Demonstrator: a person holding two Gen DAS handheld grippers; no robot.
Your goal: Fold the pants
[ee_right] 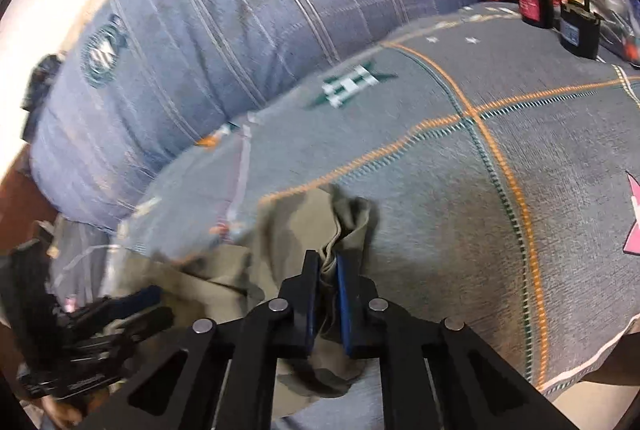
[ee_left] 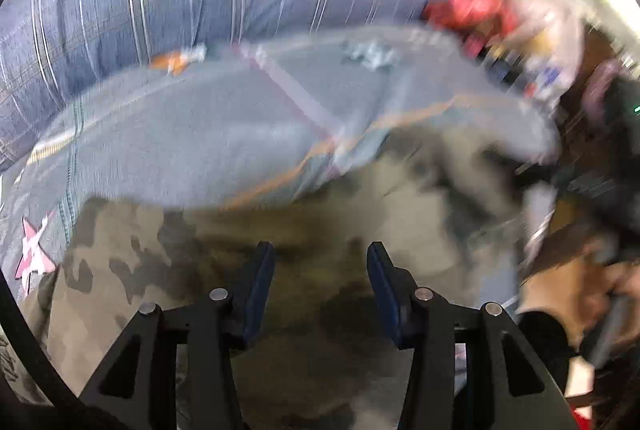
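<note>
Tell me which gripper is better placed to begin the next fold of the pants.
The right gripper, probably: it is already shut on a bunched edge of the pants. The left gripper hangs open over the cloth and grips nothing.

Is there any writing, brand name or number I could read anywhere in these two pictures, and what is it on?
No text can be read in either view.
Pink label on the left black container: print too small and blurred.
Blue label on the right black container: too small and blurred.
Round teal emblem on the striped blue cushion: a blurred pattern, no legible letters.
Bedsheet: stars and stitched lines only, no words.
</note>
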